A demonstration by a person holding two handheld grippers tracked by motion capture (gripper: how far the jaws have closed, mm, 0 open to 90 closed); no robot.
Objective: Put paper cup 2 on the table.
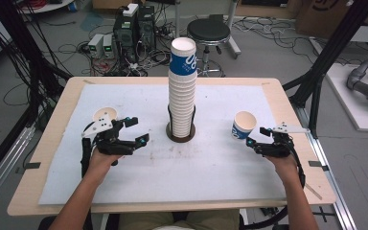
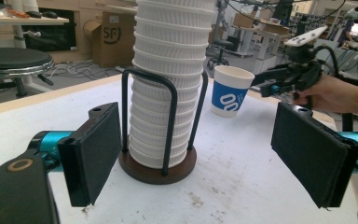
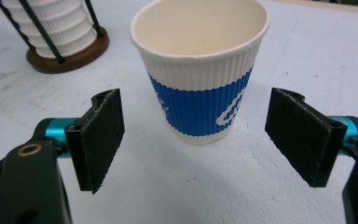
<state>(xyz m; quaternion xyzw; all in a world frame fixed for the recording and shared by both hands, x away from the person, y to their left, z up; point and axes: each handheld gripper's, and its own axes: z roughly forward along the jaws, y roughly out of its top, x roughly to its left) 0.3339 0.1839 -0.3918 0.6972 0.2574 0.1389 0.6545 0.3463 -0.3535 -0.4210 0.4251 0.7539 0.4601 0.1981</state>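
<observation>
On the white mat's right side, one blue-banded paper cup (image 3: pixel 200 74) stands upright, mouth up and long axis vertical, just ahead of the right gripper (image 1: pixel 255 139). That gripper's jaws stand apart on either side of the cup without touching it, and nothing is held. At the middle of the mat, a tall stack of nested cups (image 1: pixel 182 91) rises vertically from a round brown holder (image 2: pixel 157 170) with dark wire uprights; the cups in it are too close-packed to count surely. A second single cup (image 1: pixel 104 115) sits at the left, behind the left gripper (image 1: pixel 139 130), whose jaws are spread wide and empty, pointing toward the stack. Two grippers and two loose cups are on the table (image 1: pixel 57 120).
</observation>
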